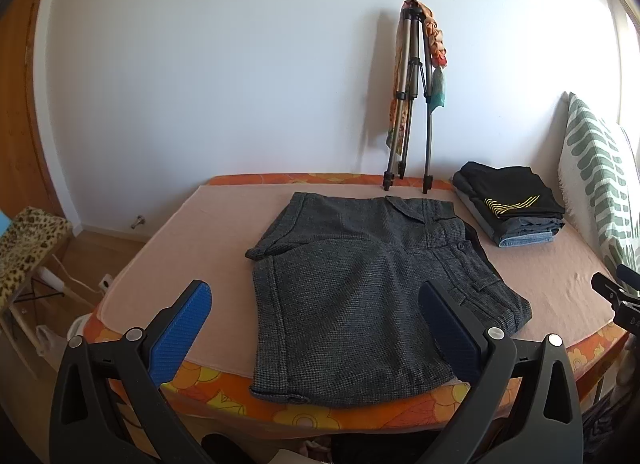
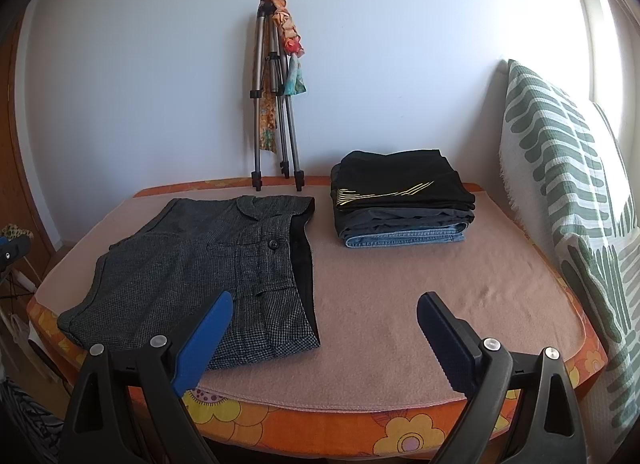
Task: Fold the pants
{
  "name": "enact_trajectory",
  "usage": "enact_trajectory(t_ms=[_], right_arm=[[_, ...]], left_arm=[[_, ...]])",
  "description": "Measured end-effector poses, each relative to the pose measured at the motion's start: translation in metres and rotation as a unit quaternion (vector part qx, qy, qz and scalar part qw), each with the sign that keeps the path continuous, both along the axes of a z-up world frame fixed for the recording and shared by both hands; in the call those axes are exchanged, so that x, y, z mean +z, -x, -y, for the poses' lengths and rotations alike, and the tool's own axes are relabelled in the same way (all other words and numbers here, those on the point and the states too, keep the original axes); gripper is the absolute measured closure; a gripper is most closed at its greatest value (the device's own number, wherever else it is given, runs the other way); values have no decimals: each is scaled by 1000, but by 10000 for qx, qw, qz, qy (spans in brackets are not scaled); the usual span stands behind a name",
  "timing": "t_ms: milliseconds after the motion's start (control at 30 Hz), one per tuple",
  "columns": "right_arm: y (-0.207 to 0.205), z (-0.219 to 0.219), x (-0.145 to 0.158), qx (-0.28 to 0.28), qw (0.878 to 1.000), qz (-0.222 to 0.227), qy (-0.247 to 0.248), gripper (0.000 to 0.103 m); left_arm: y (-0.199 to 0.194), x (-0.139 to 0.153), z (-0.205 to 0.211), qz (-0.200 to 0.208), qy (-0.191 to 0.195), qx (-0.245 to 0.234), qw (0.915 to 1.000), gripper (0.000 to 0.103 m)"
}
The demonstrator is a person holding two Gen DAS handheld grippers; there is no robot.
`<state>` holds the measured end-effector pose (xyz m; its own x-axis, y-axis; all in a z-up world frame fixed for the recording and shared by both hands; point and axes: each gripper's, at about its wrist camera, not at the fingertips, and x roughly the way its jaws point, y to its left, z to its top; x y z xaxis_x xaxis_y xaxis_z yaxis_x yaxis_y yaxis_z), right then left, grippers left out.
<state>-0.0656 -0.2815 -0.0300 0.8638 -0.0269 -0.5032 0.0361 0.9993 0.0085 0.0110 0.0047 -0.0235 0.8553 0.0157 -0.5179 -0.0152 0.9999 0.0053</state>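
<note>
Dark grey checked short pants [image 1: 360,292] lie spread flat on the pink blanket, waistband to the right and legs to the left; the near leg's hem hangs over the front edge. In the right wrist view the pants [image 2: 208,272] lie at the left. My left gripper [image 1: 316,320] is open and empty, held in the air near the table's front edge before the pants. My right gripper [image 2: 324,328] is open and empty, over the bare blanket to the right of the waistband. Its tip [image 1: 612,288] shows at the right edge of the left wrist view.
The table [image 2: 420,428] has an orange flowered cover under the pink blanket [image 2: 420,304]. A stack of folded clothes [image 2: 400,204] sits at the back right. A folded tripod [image 2: 276,104] leans on the wall behind. A green patterned cushion [image 2: 560,184] stands at the right edge. A leopard-print stool [image 1: 28,248] stands left.
</note>
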Motion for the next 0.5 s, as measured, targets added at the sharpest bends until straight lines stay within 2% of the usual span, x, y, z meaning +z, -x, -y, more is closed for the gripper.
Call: enact_trajectory(t_ms=[500], right_arm=[[-2,-3,-3,133,9999,-77,66,8]], left_arm=[[-2,-4,-4,-54,21,15,10000,0]])
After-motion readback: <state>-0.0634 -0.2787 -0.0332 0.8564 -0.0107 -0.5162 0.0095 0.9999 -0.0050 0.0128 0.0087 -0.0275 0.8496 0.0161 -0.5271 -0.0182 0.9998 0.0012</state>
